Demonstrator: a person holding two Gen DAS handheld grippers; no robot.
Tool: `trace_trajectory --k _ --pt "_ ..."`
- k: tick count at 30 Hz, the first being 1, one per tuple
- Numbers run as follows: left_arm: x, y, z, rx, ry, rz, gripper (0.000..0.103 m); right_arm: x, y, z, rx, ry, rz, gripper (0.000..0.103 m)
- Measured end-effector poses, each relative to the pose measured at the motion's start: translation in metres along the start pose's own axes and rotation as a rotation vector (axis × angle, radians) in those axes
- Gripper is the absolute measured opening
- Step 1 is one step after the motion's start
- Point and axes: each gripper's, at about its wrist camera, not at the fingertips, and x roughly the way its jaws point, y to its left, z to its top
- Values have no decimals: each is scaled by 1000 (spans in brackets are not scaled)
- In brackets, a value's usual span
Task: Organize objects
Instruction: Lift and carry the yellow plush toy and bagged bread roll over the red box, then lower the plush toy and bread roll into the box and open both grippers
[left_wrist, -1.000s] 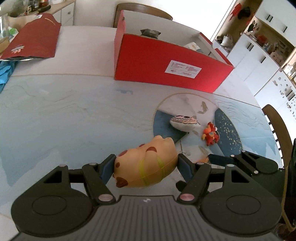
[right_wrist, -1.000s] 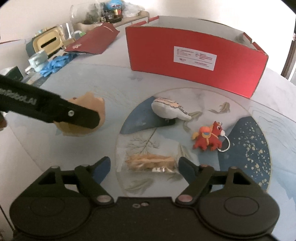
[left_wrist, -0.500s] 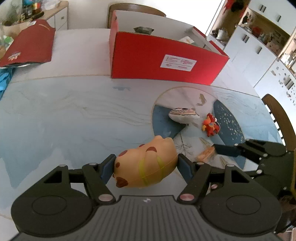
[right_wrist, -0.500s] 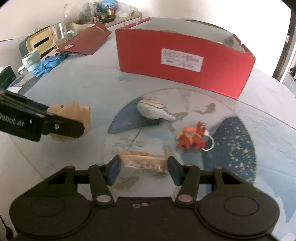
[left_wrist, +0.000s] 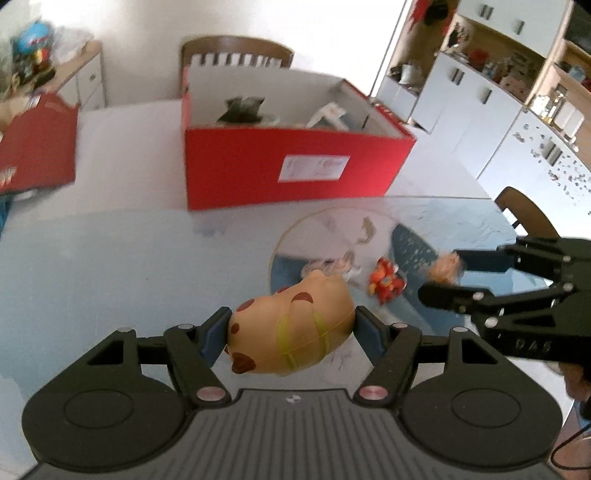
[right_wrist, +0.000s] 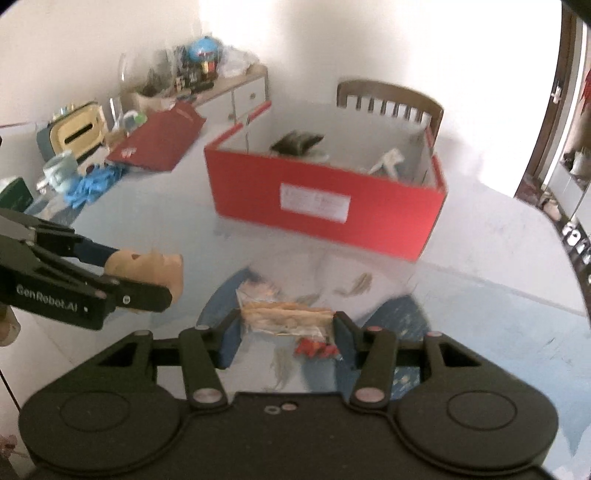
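The left gripper (left_wrist: 291, 332) clamps a squashy, rounded tan toy with maroon spots and yellow-green stripes (left_wrist: 290, 332) between its blue pads, held clear above the glossy pale-blue table (left_wrist: 110, 266). The right gripper (right_wrist: 286, 326) is closed on a crinkly clear plastic packet of beige snack sticks (right_wrist: 286, 315), pinched at both ends and also off the tabletop. Below, on the round painted patch of the table, lie a small red plush horse (left_wrist: 384, 282) and a white shell-like oval toy (left_wrist: 332, 266), blurred and partly hidden behind the tan toy. Further back stands an open red cardboard box with a white label (left_wrist: 295, 166), white inside; it holds a dark crumpled bundle (left_wrist: 242, 107) and some white packaging (left_wrist: 328, 114). A flat red lid (left_wrist: 37, 147) lies to the left.
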Motion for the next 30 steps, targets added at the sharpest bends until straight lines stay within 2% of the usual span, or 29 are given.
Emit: trace_trajectory --k 8,17,24,30 --pt "-11 -17 35 118 -72 -7 71 -17 -15 35 -2 -54 -12 52" --pt "-11 -27 83 239 -142 27 71 -16 -30 80 -15 -115 -49 53" --pt "-1 -24 121 275 -155 55 71 0 -44 108 -28 -132 -86 53" --pt "21 -19 152 265 -147 80 71 23 -56 128 -10 -123 -104 53"
